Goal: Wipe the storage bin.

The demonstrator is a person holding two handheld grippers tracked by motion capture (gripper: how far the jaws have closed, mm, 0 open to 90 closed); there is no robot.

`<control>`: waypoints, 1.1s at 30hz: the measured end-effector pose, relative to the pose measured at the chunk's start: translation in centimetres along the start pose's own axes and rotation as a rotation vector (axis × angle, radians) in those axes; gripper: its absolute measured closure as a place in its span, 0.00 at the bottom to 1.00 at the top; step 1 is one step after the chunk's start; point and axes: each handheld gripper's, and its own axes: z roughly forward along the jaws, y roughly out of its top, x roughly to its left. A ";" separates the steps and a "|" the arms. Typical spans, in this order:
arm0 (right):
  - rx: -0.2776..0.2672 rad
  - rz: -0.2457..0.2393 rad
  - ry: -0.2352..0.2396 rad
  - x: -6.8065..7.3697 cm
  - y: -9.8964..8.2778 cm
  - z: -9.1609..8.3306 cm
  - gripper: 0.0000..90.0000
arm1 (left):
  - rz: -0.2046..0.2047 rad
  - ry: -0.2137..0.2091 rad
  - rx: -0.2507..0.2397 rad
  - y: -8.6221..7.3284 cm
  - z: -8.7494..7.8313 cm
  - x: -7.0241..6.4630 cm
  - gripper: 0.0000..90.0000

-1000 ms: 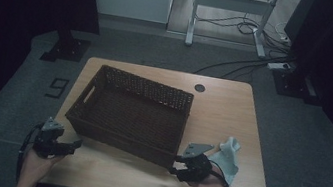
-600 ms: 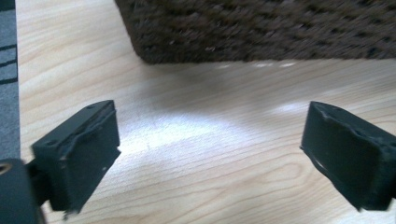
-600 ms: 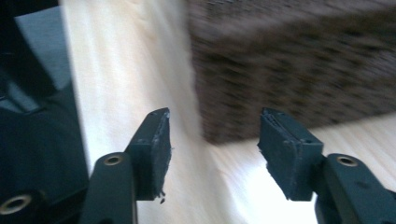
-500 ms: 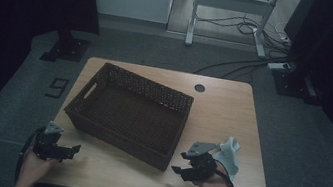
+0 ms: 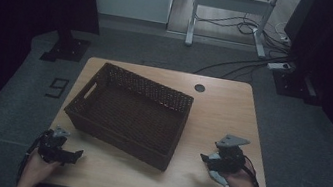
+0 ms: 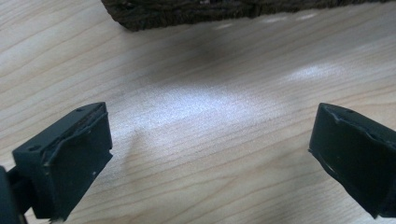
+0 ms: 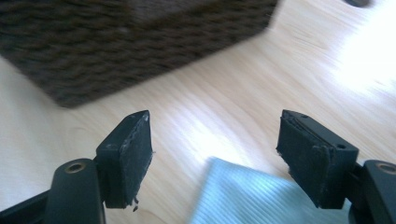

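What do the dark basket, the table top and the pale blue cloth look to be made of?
The basket looks like woven wicker or rattan, dark brown and matt: its walls show a coarse plaited weave. The table looks like light wood or a wood-look laminate, smooth with a slight sheen: grain lines and soft glare show. The cloth seems a soft textile, perhaps microfibre, with fine ribs.

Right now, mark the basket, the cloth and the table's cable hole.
basket [image 5: 129, 110], high view, on the woven floor inside it.
cloth [image 7: 243, 196], right gripper view, on its pale blue ribbed surface.
cable hole [image 5: 200, 87], high view, on the dark round hole near the table's far edge.
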 end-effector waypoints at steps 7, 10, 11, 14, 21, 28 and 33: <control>0.062 0.047 -0.067 -2.1 -2.1 0.2 0.29 | 0.004 -0.013 0.038 -0.2 0.5 0.0 0.00; 0.100 0.050 -0.069 -2.4 -2.8 0.8 0.27 | -0.018 -0.036 0.040 -0.3 0.6 0.3 0.00; 0.117 0.047 -0.071 -2.5 -3.1 1.1 0.26 | -0.021 -0.039 0.037 -0.3 0.6 0.3 0.00; 0.158 0.049 -0.052 -2.7 -3.9 2.0 0.23 | -0.021 -0.038 0.035 -0.3 0.6 0.3 0.00; 0.203 0.051 -0.062 -3.5 -5.0 3.4 0.16 | -0.020 -0.038 0.023 -0.4 0.7 0.3 0.00; 0.207 0.137 -0.026 -4.7 -5.8 3.5 0.28 | -0.021 -0.036 0.016 -0.4 0.8 0.3 0.00; 0.221 0.136 -0.013 -4.5 -5.4 3.2 0.60 | -0.019 -0.038 0.005 -0.4 0.9 0.3 0.00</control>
